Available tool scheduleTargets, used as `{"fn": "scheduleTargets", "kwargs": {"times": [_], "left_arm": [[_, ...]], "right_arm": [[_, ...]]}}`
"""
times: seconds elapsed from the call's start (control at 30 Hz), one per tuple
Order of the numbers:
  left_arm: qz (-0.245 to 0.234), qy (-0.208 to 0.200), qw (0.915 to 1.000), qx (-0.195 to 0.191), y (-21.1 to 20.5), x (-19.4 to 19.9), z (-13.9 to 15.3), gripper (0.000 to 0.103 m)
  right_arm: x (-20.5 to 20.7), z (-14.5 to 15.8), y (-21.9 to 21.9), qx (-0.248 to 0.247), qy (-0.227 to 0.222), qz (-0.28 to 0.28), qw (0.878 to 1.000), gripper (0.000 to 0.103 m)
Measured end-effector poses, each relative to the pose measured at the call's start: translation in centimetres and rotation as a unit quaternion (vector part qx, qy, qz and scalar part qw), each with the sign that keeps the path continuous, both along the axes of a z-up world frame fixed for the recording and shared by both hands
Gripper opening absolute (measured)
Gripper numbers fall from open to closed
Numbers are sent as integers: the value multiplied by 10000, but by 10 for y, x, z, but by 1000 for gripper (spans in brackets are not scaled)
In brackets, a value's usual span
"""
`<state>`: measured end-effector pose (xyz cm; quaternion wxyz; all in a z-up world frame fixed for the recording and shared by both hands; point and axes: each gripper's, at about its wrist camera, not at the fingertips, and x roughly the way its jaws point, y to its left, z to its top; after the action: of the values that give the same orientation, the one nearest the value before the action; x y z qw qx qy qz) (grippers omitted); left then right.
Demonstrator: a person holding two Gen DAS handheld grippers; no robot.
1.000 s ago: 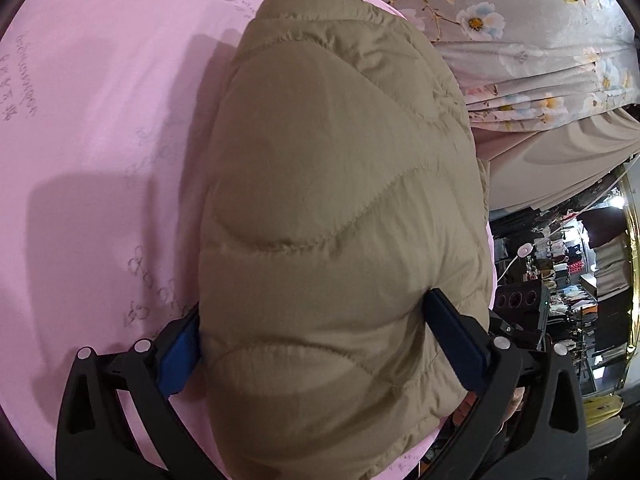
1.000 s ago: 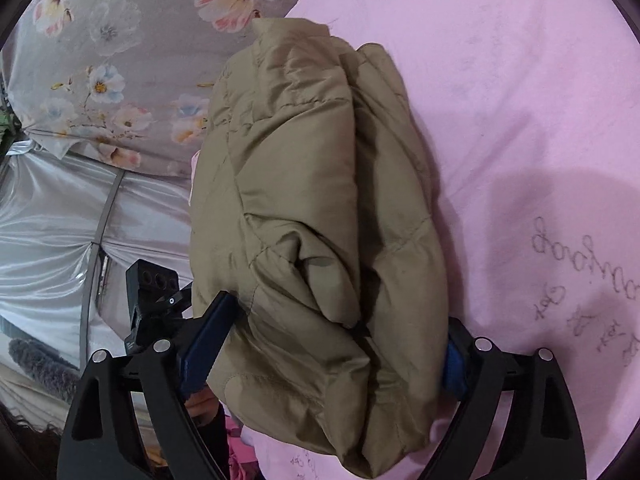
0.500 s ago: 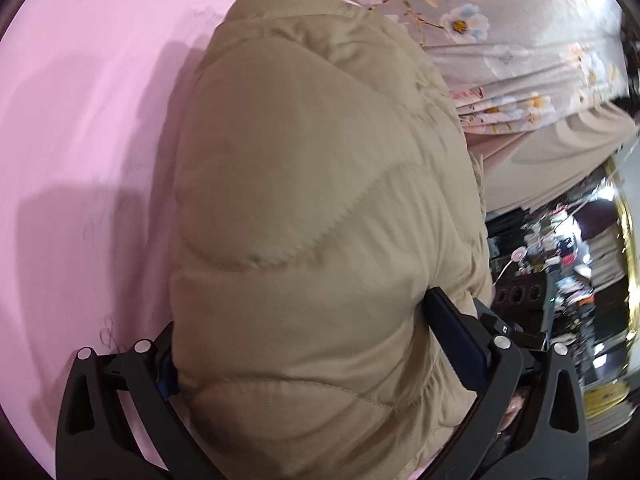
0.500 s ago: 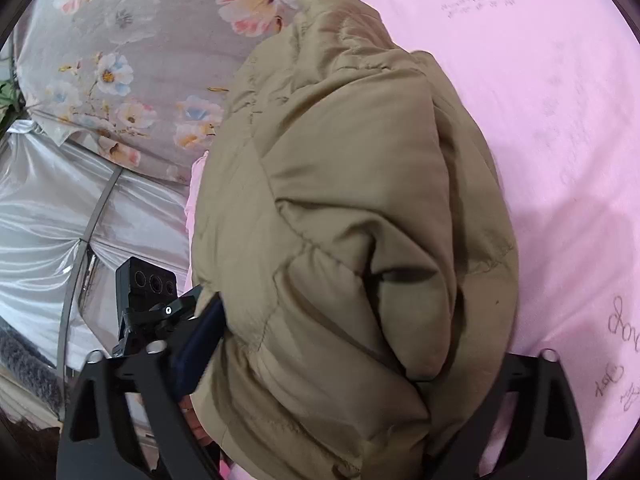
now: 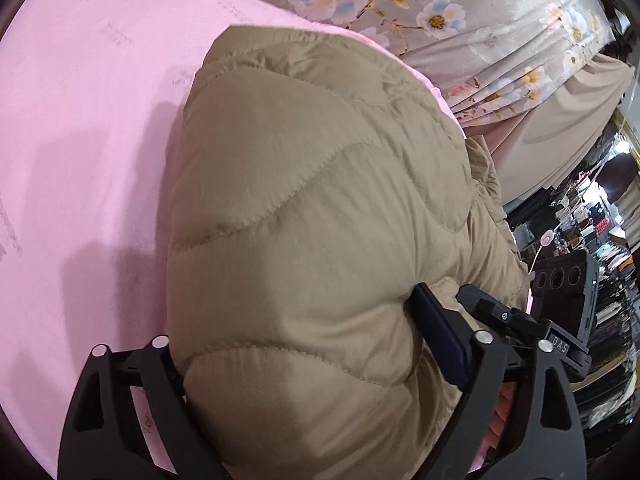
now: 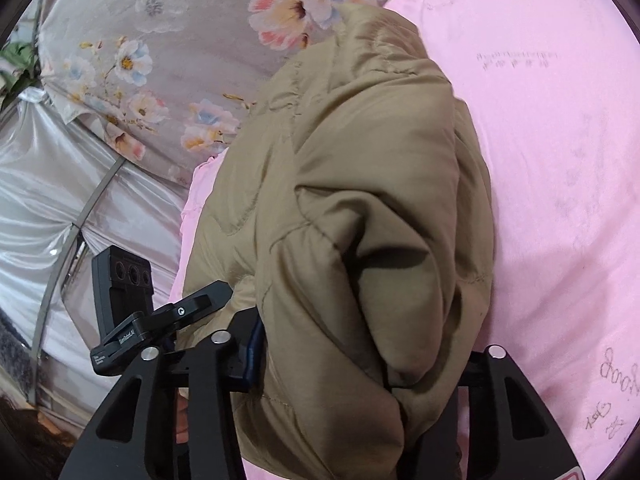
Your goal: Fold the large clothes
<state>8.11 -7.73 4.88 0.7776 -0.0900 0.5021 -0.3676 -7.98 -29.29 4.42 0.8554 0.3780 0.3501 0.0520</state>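
Both claws are seen set around one folded, tan quilted jacket (image 5: 320, 240) on a pink sheet (image 5: 88, 128); the left gripper (image 5: 296, 364) has its jaws closing, the padded bulk filling the gap, with the blue pad (image 5: 440, 344) of one finger pressed into the fabric and the other finger buried under the bulge; the right gripper (image 6: 356, 364) is likewise closing, its blue-edged finger (image 6: 254, 356) dented into the jacket's side and the opposite finger hidden by a hanging fold, so the bundle is clamped from both ends.

The jacket's long axis is seen running away from each camera, from the grippers' end toward the floral bedding (image 5: 460, 20) beyond it; in the left wrist view its smooth quilted back is turned up, crossed by wavy stitch lines; in the right wrist view the folded edges and a deep dark crease are shown on top, with a tucked layer drooping over the near finger.

The pink sheet is spread under and beside the jacket, faint lettering printed on it; floral bedding is bunched just past the jacket's far end; silvery satin drapery (image 6: 48, 200) hangs beside the jacket in the right wrist view; cluttered shelves (image 5: 592, 240) are glimpsed well apart from it in the left wrist view; much of each view is blocked by the jacket itself.
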Motion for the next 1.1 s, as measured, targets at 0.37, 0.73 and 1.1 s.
{"fn": "scheduleTargets", "kwargs": {"times": [0.37, 0.73, 1.1], "left_arm": [[-157, -683, 9975, -23, 1, -2, 36, 72], [-45, -1513, 9875, -436, 29, 9, 80, 68], [111, -2496, 9665, -590, 62, 78, 135, 68]], "right_arm": [[6, 25, 9, -302, -270, 7, 9992, 33], [38, 88, 41, -1239, -1047, 183, 9866, 31], [127, 139, 66, -1748, -1670, 465, 9692, 31]]}}
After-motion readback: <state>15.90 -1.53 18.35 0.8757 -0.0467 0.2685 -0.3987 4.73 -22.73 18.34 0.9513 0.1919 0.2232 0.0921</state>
